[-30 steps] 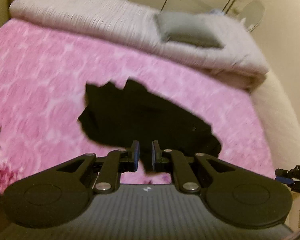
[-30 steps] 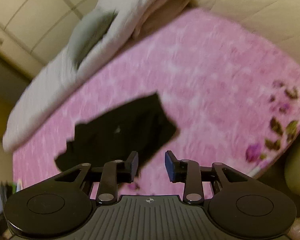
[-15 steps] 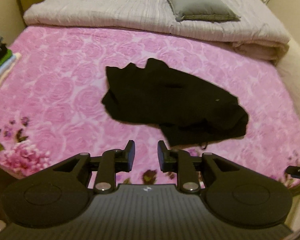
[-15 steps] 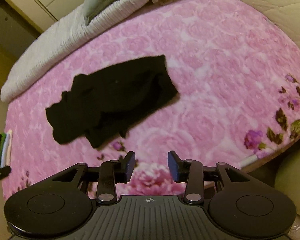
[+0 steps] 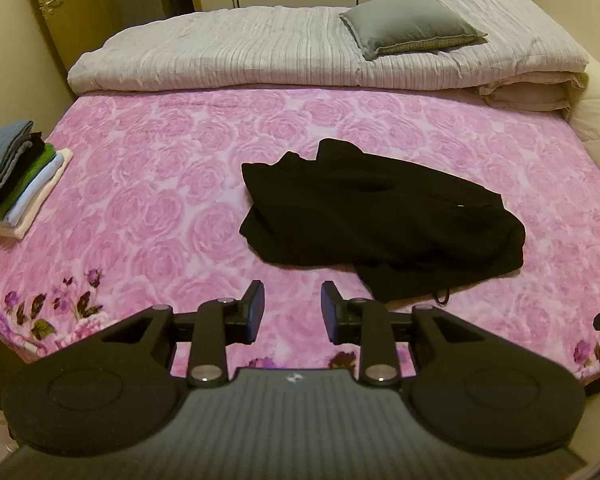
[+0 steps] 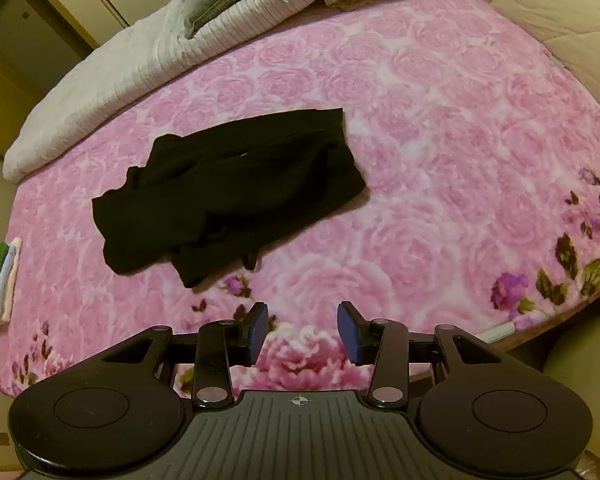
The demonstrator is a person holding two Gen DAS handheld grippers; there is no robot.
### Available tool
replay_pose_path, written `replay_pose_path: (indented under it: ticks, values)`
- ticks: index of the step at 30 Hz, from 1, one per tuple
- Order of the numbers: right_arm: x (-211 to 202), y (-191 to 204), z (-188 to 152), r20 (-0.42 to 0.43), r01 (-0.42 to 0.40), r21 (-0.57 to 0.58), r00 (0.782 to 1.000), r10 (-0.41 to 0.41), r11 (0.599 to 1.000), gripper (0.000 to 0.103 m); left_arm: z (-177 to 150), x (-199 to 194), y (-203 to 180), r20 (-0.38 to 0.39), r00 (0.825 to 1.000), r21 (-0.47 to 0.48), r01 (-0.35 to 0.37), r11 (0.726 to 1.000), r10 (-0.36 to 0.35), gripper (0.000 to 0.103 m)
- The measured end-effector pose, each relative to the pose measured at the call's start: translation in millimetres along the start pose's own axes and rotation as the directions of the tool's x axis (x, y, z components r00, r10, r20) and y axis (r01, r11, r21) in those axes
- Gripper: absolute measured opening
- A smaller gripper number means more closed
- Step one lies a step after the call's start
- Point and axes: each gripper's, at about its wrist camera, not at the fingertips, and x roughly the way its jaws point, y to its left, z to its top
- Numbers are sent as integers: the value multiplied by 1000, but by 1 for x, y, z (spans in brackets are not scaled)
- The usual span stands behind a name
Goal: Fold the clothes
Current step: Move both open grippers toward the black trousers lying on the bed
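One black garment (image 5: pixel 384 216) lies ahead of both tools | soft, floppy, light | left gripper (image 5: pixel 292 310) opening, empty | right gripper (image 6: pixel 303 330) part open, empty | pinch near edge.

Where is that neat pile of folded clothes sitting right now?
The stack of folded clothes sits at the far left edge of the pink floral bedspread in the left wrist view, well left of the crumpled black garment.

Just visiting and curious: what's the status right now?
Left gripper empty, jaws opening. Right gripper open, empty. Black garment crumpled on pink blanket, untouched. Nothing in the way.
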Motion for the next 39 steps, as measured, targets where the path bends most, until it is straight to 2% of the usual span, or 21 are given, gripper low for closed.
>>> replay_pose_path:
  ticks: [5, 14, 20, 27, 31, 37, 39]
  values:
    - [13, 23, 0, 5, 41, 51, 999, -41, 998, 43, 20, 21, 31, -12, 1000, 38, 24, 999, -24, 26]
    - [31, 89, -2, 34, 78, 144, 996, -84, 986, 45, 65, 64, 98, -33, 996, 110, 80, 991, -77, 27]
    - [41, 116, -17, 61, 76, 244, 994, -93, 967, 49, 84, 92, 133, -72, 984, 114, 170, 979, -163, 31]
    - [57, 108, -39, 27, 118, 400, 990, -141, 909, 50, 99, 138, 159, -168, 963, 74, 226, 971, -211, 31]
    - [60, 96, -40, 22, 132, 468, 987, -160, 874, 50, 109, 160, 161, -191, 954, 50, 243, 969, -229, 31]
    - [70, 70, -27, 54, 88, 583, 988, -146, 807, 51, 128, 188, 151, -212, 945, 12, 257, 966, -249, 32]
    - [79, 57, -20, 76, 42, 641, 990, -117, 766, 51, 134, 196, 146, -218, 942, -7, 259, 966, -254, 32]
